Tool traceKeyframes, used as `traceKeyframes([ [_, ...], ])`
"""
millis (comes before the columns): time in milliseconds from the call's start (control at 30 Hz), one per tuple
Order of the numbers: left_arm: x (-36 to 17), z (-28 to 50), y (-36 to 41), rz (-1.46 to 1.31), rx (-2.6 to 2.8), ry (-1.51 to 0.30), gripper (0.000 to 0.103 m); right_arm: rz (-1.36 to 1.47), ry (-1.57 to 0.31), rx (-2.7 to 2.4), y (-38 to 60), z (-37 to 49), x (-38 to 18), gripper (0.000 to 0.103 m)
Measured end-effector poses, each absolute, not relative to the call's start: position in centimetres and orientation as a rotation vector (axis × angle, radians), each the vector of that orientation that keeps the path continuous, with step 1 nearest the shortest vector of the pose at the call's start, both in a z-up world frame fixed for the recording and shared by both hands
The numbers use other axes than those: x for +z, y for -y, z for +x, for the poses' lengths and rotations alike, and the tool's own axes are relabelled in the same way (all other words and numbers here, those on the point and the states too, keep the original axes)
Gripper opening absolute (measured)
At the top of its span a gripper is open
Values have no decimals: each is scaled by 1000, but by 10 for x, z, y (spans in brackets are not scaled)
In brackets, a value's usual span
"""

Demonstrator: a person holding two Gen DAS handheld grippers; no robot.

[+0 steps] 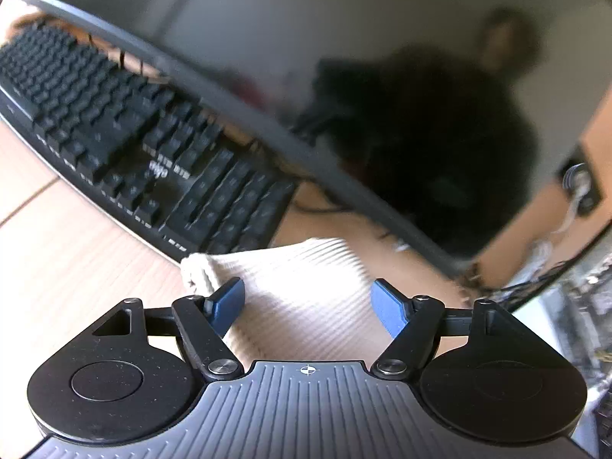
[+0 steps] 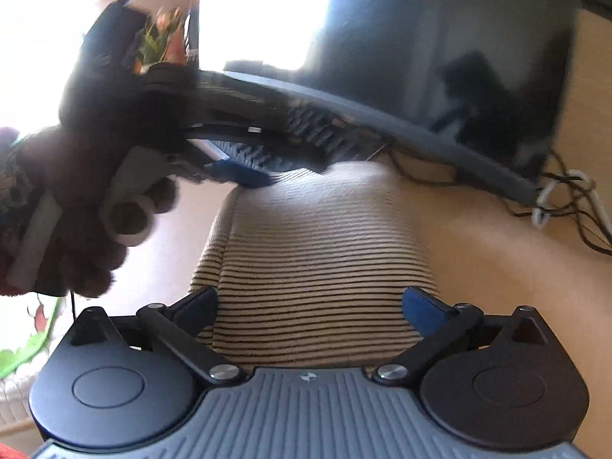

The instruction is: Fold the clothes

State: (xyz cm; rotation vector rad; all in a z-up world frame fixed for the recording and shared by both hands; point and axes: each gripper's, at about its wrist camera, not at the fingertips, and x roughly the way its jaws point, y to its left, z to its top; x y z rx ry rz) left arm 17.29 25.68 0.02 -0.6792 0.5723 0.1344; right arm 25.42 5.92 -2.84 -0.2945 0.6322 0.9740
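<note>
A cream garment with thin dark stripes (image 2: 317, 229) lies folded on the wooden desk (image 1: 57, 260). In the left wrist view its ribbed far corner (image 1: 298, 267) sits just before the keyboard. My left gripper (image 1: 308, 302) hangs open over that corner, its blue pads apart on either side and not pressing the cloth. My right gripper (image 2: 310, 306) stands wide open above the near part of the garment, with cloth below the gap. In the right wrist view a person's hand (image 2: 95, 191) holds the left gripper, and one of its blue fingers (image 2: 241, 174) is at the garment's far left edge.
A black keyboard (image 1: 134, 134) lies behind the garment to the left. A dark monitor (image 1: 306, 57) stands right behind it and reflects a blurred figure. Cables (image 2: 566, 199) trail across the desk at the right, under the monitor's edge.
</note>
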Motion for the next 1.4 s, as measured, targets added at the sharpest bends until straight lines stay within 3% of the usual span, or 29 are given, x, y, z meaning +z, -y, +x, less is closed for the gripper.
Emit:
traceKeyframes([
  [100, 5, 150, -249, -716, 77, -551, 78, -249, -621, 914, -42, 260, -27, 103],
  [300, -18, 157, -241, -684, 88, -610, 73, -240, -780, 845, -58, 293, -56, 103],
  [433, -15, 153, -231, -642, 147, -588, 73, -256, -742, 852, -49, 282, -47, 103],
  [500, -11, 144, -218, -622, 208, -574, 79, -250, -719, 863, -42, 277, -42, 103],
  [533, -9, 138, -210, -612, 249, -570, 88, -245, -705, 874, -34, 273, -39, 103],
  [733, -7, 80, -130, -632, 423, -532, 102, -197, -604, 957, 38, 267, -29, 103],
  [1000, -27, 47, -12, -526, 625, -468, 103, -198, -433, 996, 124, 267, -58, 103],
  [1400, -22, 47, 57, -353, 792, -484, 103, -115, -329, 1096, 171, 263, -55, 103],
])
